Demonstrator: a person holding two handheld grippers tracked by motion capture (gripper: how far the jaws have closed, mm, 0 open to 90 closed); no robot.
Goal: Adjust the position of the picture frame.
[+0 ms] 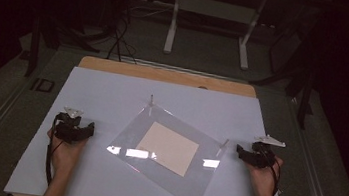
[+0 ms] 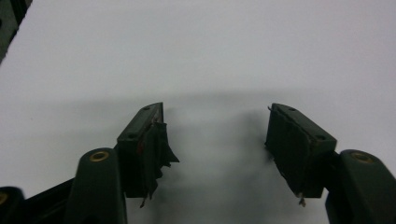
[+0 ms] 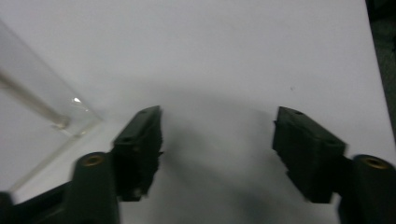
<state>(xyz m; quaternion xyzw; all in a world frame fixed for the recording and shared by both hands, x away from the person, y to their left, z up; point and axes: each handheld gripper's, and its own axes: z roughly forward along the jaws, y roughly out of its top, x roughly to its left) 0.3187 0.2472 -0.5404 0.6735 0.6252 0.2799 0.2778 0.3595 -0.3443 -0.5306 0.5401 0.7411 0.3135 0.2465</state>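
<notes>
Left gripper (image 1: 89, 129): jaws spread, empty | right gripper (image 1: 240, 152): jaws spread, empty | acrylic frame (image 1: 166, 150) mid-table | you should approach its right corner low, squarely.

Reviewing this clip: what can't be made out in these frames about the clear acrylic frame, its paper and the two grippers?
- Acrylic frame: high view, glare strips hide its near-left edge; the corner standoffs are too small to tell how they are fixed.
- Paper sheet: too small and dim to read any print.
- Frame corner: right gripper view, cut off by the left edge, blurred.
- Left gripper, right gripper: jaws apart, pad wear blurred.
</notes>
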